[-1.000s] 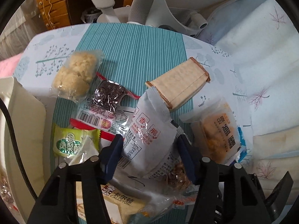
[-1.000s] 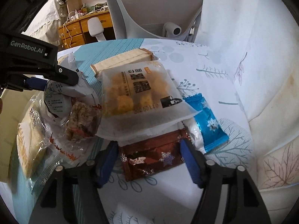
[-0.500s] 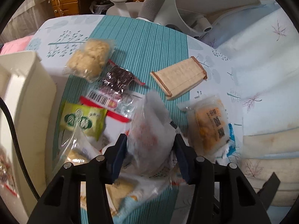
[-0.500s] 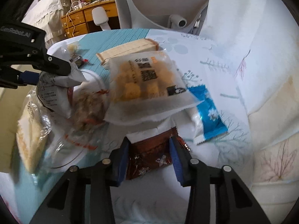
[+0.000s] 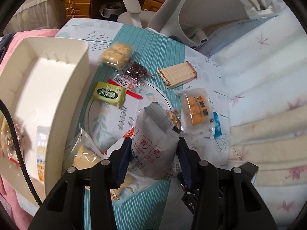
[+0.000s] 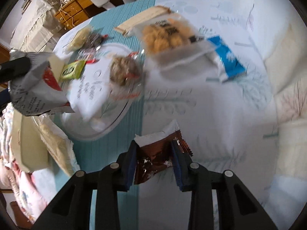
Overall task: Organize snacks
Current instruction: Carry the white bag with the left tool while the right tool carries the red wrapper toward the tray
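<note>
My left gripper [image 5: 153, 149] is shut on a grey-white snack bag [image 5: 155, 136] with red characters and holds it above the table; the bag also shows at the left of the right wrist view [image 6: 34, 88]. My right gripper [image 6: 154, 153] is shut on a brown snack packet [image 6: 155, 153] with snowflakes, lifted off the cloth. A cream plastic bin [image 5: 38, 88] stands at the left with a few snacks in its near end. Loose snacks lie on the table: a green packet [image 5: 109, 94], a yellow biscuit pack [image 5: 197, 107], a tan wafer pack [image 5: 177, 73] and a blue packet [image 6: 228, 59].
A pale puffed-snack bag [image 5: 116, 54] and a dark packet [image 5: 136, 71] lie at the far side of the teal striped cloth [image 5: 151, 44]. A clear pack of brown clusters [image 6: 124, 72] lies mid-table. A white office chair [image 5: 172, 15] stands behind the table.
Both grippers have closed on their packets and risen from the table. The left one has carried the grey-white bag up and leftward, bringing the cream bin into view. The right one has lifted the brown packet.
</note>
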The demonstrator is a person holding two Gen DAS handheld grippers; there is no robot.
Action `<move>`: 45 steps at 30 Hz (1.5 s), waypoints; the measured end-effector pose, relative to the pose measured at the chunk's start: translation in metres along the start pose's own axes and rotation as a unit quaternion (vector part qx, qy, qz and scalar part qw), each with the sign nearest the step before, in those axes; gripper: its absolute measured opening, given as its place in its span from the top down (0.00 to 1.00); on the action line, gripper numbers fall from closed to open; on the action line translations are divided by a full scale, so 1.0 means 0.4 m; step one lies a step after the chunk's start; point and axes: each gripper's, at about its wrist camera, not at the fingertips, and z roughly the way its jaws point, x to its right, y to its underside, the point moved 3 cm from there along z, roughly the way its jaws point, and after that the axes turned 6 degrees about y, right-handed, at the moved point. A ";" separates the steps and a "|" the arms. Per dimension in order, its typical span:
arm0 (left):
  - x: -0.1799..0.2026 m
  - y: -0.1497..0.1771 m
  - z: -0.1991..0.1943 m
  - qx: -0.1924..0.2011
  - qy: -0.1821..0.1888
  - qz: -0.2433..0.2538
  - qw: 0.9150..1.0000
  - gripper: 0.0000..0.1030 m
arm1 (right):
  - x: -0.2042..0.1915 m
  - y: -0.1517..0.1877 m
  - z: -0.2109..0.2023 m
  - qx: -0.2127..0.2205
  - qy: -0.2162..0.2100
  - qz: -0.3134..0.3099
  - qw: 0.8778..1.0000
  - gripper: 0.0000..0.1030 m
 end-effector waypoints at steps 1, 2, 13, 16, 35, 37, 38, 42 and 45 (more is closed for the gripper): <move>-0.002 0.010 -0.015 0.004 0.004 0.001 1.000 0.56 | -0.004 0.011 -0.004 -0.007 -0.006 0.002 1.000 0.67; -0.005 0.024 -0.034 0.011 0.007 0.002 1.000 0.56 | -0.008 0.021 -0.006 -0.012 -0.010 0.003 1.000 0.67; -0.039 0.104 -0.164 0.048 0.028 0.010 0.998 0.56 | -0.078 0.083 -0.059 -0.016 -0.052 -0.007 0.999 0.68; -0.060 0.120 -0.199 0.055 0.032 0.011 0.998 0.56 | -0.099 0.079 -0.077 0.001 -0.056 -0.010 0.998 0.68; -0.299 0.103 -0.418 0.072 0.047 0.074 0.994 0.55 | -0.388 0.097 -0.233 0.142 -0.105 -0.001 0.984 0.68; -0.329 0.095 -0.429 0.071 0.042 0.077 0.994 0.55 | -0.435 0.102 -0.248 0.159 -0.115 -0.005 0.981 0.68; -0.347 0.091 -0.437 0.070 0.038 0.080 0.994 0.55 | -0.456 0.104 -0.254 0.167 -0.119 -0.007 0.979 0.67; -0.411 0.074 -0.466 0.071 0.027 0.088 0.993 0.55 | -0.532 0.116 -0.271 0.192 -0.128 -0.015 0.973 0.67; -0.458 0.063 -0.487 0.076 0.020 0.091 0.993 0.54 | -0.586 0.120 -0.278 0.209 -0.134 -0.020 0.968 0.67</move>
